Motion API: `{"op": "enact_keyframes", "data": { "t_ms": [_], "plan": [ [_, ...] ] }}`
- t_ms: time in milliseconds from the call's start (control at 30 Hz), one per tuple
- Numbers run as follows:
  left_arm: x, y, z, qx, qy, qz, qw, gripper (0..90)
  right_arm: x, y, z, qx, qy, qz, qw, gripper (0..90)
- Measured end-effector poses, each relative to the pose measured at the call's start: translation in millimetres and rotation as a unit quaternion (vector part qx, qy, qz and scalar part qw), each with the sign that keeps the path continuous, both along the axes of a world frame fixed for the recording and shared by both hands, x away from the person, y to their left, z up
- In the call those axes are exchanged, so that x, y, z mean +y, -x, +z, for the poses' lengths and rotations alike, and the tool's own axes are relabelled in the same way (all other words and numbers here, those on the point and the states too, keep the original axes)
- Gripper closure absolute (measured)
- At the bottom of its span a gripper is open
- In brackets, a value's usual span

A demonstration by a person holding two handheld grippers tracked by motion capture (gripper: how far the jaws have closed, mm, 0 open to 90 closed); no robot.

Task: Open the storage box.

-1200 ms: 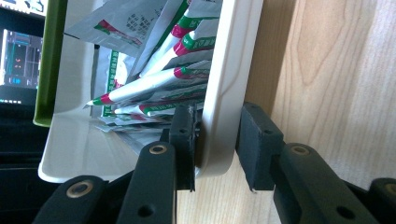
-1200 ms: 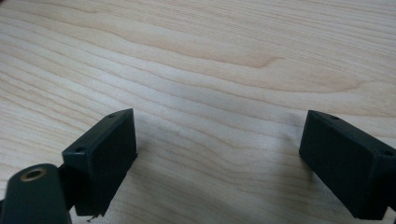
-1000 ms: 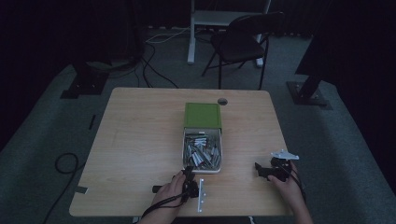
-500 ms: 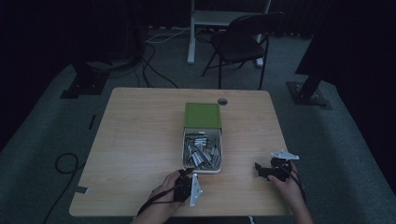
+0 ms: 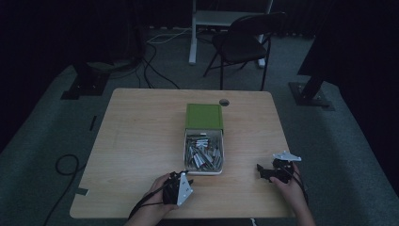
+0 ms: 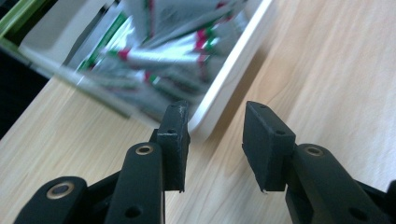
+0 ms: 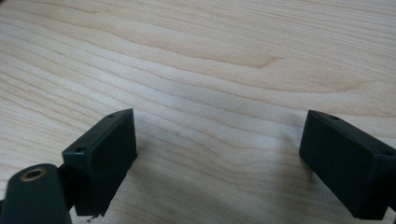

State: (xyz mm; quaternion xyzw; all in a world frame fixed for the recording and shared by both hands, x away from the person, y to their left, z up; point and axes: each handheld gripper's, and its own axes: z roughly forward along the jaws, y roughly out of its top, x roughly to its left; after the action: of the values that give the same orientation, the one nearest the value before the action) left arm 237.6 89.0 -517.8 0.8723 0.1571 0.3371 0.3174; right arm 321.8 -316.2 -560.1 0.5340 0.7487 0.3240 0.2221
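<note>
White tray [image 5: 203,171] of sachets sits mid-table, long axis running near edge to far edge, green lid [image 5: 204,116] at its far end. Left gripper [image 6: 215,133] fingers released, empty, probably just short of the tray's near corner. Right gripper [image 7: 219,154] fingers spread wide, empty, near the right edge.

A tray [image 5: 185,155] full of packets [image 5: 203,153] sits mid-table [image 5: 141,136], a box [image 5: 204,116] touching its far end. The left gripper [image 5: 181,181] lies just before the tray's near corner, the right gripper [image 5: 262,170] well apart to the tray's right.

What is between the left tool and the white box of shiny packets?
Only bare wooden table lies between the left tool and the white box in the left gripper view.
</note>
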Motion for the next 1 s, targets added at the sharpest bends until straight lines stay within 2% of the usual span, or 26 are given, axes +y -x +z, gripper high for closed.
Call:
{"op": "enact_keyframes", "data": {
  "t_ms": [233,400,500,533,600,700,733,767,933,1000],
  "plan": [
    [23.3,-7.4,-3.5,0.012,0.026,0.036,0.9989,60.8,-0.1,0.0,0.0,0.0,0.001,0.0,1.0,10.7],
    [39.4,-13.7,-4.4,0.028,0.052,0.06,0.9964,60.8,-0.1,0.0,0.0,0.0,0.0,0.0,1.0,10.7],
    [51.4,-17.6,-3.5,0.034,0.07,0.079,0.9939,60.8,-0.1,0.0,0.0,0.0,0.001,0.0,1.0,10.7],
    [55.4,-18.9,-3.0,0.037,0.078,0.085,0.9927,60.8,-0.1,0.0,0.0,0.0,0.0,0.0,1.0,10.7],
    [63.4,-21.9,-2.8,0.044,0.093,0.091,0.9905,54.9,-0.1,0.0,0.0,0.0,0.001,0.0,1.0,10.7],
    [74.3,-25.7,-3.6,0.048,0.105,0.111,0.987,54.9,-0.1,0.0,0.0,0.0,0.0,0.0,1.0,10.7],
    [74.3,-25.7,-3.6,0.048,0.105,0.111,0.987,54.9,-0.1,0.0,0.0,0.0,0.0,0.0,1.0,10.7],
    [81.3,-28.0,-4.5,0.053,0.117,0.122,0.9841,54.9,-0.1,0.0,0.0,0.0,0.0,0.0,1.0,10.7],
    [99.3,-32.2,-8.7,0.061,0.135,0.152,0.9772,54.8,-0.1,0.0,0.0,0.0,0.001,0.0,1.0,10.7],
    [107.1,-33.7,-9.0,0.064,0.147,0.167,0.9728,54.8,-0.1,0.0,0.0,0.0,0.001,0.0,1.0,10.7]
  ]
}}
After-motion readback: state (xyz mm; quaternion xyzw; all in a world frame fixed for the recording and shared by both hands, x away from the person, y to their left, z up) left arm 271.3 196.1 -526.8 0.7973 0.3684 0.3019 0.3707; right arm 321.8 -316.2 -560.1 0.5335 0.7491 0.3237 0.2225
